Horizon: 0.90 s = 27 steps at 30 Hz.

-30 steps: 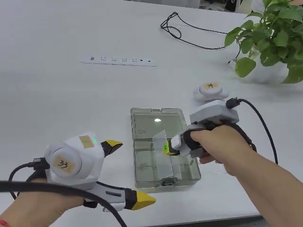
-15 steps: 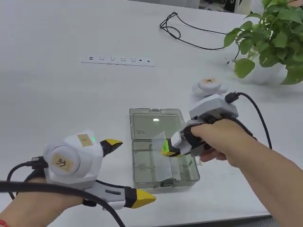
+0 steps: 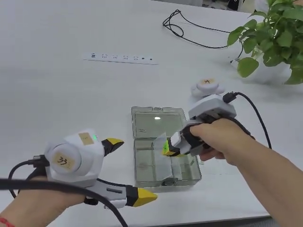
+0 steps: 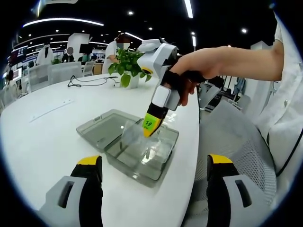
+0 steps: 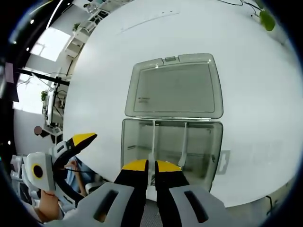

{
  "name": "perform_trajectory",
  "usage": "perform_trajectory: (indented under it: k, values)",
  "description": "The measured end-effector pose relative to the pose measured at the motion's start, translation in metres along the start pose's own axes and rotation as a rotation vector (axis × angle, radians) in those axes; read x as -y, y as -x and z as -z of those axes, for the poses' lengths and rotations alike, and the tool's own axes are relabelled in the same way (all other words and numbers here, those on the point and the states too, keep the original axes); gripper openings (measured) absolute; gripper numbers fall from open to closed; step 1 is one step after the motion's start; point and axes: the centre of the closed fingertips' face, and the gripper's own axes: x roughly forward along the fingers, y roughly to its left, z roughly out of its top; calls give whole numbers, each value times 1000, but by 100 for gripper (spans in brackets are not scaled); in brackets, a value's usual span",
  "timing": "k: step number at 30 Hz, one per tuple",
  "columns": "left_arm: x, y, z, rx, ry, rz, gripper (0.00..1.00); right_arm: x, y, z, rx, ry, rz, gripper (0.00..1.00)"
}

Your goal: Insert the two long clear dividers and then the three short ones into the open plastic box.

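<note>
Your right gripper's point(image 3: 166, 149) jaws, pinched tight, grip a clear plastic divider point(image 4: 130, 135) over the base of the open smoky-grey plastic box point(image 3: 137, 163). Your left gripper's point(image 3: 129, 169) jaws gape wide, empty, just beside the box, above the white worktop point(image 3: 71, 94).

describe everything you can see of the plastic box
The plastic box is smoky-clear and rectangular, lying open on the white table. Its hinged lid lies flat behind the tray, and a small latch sits on the tray's front edge. One clear divider stands inside, running from hinge side to front. The right claw is shut on a second divider, held down into the tray beside the first.
</note>
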Motion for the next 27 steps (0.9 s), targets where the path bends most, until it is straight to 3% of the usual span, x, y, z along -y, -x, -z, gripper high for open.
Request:
perform_trajectory:
  k: [14, 27]
  values:
    - [-1, -2, 2, 0, 9, 2, 93, -1, 0, -2, 31, 43, 24, 6]
    - [-2, -2, 3, -3, 10, 4, 93, -4, 2, -1, 49, 134, 84, 7]
